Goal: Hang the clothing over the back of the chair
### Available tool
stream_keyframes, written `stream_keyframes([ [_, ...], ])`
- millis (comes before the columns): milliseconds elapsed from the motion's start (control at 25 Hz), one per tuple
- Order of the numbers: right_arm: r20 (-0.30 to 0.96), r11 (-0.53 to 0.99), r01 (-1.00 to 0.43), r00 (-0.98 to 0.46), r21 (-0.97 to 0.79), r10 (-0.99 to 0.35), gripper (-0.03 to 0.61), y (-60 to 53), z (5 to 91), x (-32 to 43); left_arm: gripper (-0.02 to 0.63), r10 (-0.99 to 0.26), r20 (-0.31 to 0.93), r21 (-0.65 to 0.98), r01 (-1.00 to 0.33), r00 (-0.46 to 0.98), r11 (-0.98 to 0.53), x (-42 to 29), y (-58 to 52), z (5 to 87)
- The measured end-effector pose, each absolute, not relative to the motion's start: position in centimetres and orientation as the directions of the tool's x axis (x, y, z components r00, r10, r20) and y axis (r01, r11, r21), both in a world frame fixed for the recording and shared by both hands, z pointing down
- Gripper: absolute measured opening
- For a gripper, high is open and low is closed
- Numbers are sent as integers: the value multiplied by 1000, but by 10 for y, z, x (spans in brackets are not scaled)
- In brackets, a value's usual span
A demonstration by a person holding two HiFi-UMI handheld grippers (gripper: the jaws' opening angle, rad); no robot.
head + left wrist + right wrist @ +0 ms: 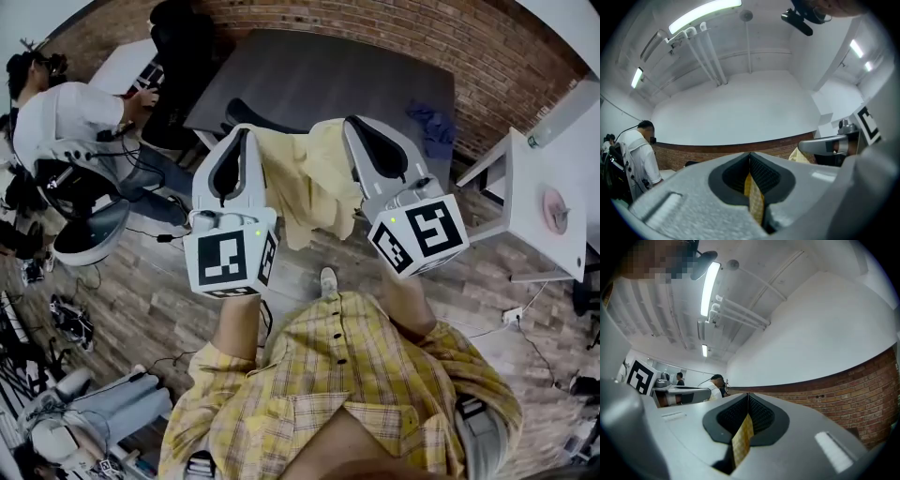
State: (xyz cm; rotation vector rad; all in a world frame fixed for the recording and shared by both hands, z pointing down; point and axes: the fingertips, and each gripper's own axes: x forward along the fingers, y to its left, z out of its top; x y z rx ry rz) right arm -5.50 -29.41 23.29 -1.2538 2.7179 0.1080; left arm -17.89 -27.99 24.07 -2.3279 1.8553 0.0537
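Clothing (305, 183) thin cloth; L claw (750, 155), R claw (748, 397) matt grey plastic, ribbed pads (765, 176); wall (487, 56) rough brick.

A dark grey tabletop (319, 75) stands by the brick wall (441, 37) with a crumpled blue cloth (433, 125) near its right corner, a white side table (534, 187) carries a pink disc (555, 208), and a person in a white shirt (61, 112) sits far left above the wood-plank floor (122, 309).

A lab: cables (66, 319) are trailing over the floor (141, 300) and a person (56, 117) is working at a desk (122, 66).
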Motion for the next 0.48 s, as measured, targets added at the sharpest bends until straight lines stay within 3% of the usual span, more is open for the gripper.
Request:
stream_keyframes([
  [480, -213, 641, -765, -638, 61, -740, 12, -331, 196, -54, 6, -956, -192, -188, -964, 221, -185, -185, -314, 199],
])
